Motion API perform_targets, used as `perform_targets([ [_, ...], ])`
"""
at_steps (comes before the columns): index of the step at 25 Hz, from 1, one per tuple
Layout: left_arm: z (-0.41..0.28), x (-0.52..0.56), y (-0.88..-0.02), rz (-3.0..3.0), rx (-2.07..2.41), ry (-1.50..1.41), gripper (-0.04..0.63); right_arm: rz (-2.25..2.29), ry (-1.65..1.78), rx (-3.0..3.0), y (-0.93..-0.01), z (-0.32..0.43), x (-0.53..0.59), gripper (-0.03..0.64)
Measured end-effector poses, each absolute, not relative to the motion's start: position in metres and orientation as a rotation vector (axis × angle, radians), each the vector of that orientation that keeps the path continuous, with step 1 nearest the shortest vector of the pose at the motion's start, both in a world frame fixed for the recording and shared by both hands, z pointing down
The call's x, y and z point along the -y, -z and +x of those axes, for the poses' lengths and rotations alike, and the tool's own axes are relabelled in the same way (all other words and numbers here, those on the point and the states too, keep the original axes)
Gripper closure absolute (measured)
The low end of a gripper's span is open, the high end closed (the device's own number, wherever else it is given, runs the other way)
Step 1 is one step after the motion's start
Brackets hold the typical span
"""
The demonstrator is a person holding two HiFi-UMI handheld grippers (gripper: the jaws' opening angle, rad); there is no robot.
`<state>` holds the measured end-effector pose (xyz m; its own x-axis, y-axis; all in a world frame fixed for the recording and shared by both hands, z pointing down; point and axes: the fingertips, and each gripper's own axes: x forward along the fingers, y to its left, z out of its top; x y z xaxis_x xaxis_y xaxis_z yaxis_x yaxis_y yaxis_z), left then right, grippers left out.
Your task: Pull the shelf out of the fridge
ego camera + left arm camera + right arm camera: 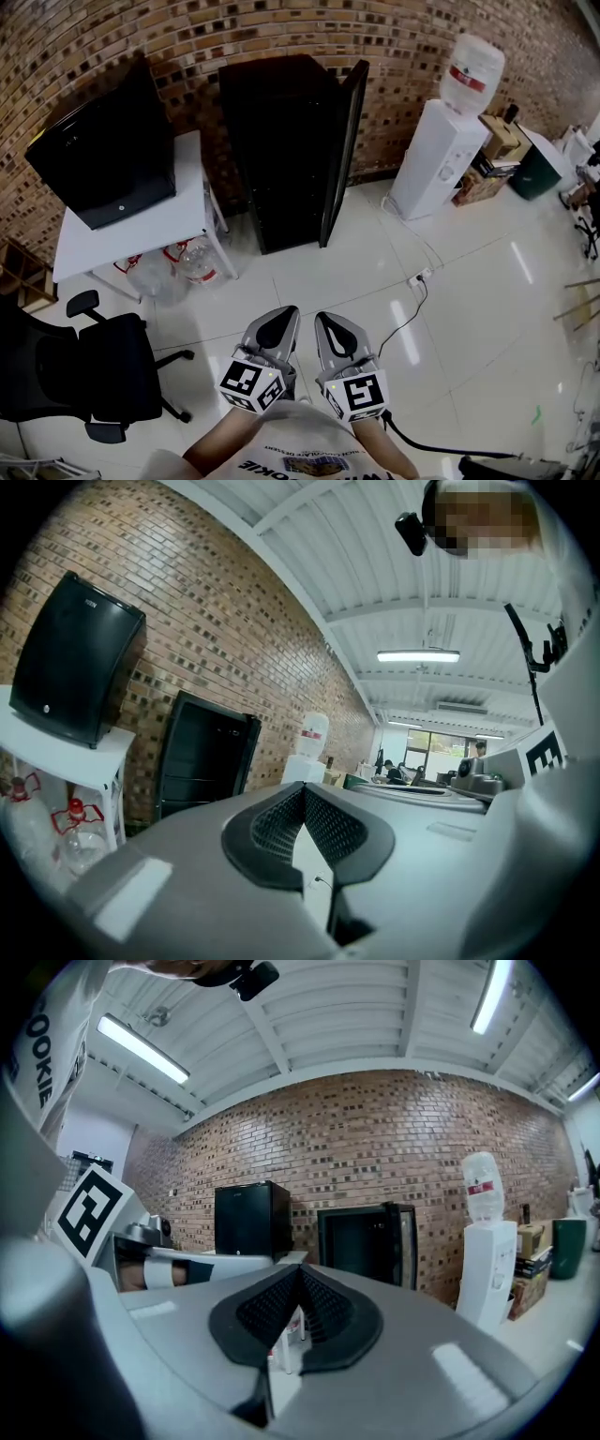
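Bright ceiling strip lights (418, 655) glare off the glossy floor (469, 281); fisheye edges darken, seemingly soft.

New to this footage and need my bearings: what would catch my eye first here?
A tall black fridge stands against the brick wall, its door swung open. A white water dispenser stands to its right, a black cabinet on a white table to its left. Nearest the camera, the left gripper and right gripper sit side by side, shut and empty, far from the fridge.
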<state>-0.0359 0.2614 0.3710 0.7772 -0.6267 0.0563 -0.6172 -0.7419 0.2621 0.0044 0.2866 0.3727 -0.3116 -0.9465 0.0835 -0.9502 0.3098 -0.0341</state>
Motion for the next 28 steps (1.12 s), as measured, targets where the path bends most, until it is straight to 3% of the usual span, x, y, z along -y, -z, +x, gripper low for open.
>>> perform_targets([
  [28,-0.032,-0.060,-0.349,2.750,0.790,0.158,0.595,1.852,-0.058,2.388,-0.348,-0.011,-0.086,0.612],
])
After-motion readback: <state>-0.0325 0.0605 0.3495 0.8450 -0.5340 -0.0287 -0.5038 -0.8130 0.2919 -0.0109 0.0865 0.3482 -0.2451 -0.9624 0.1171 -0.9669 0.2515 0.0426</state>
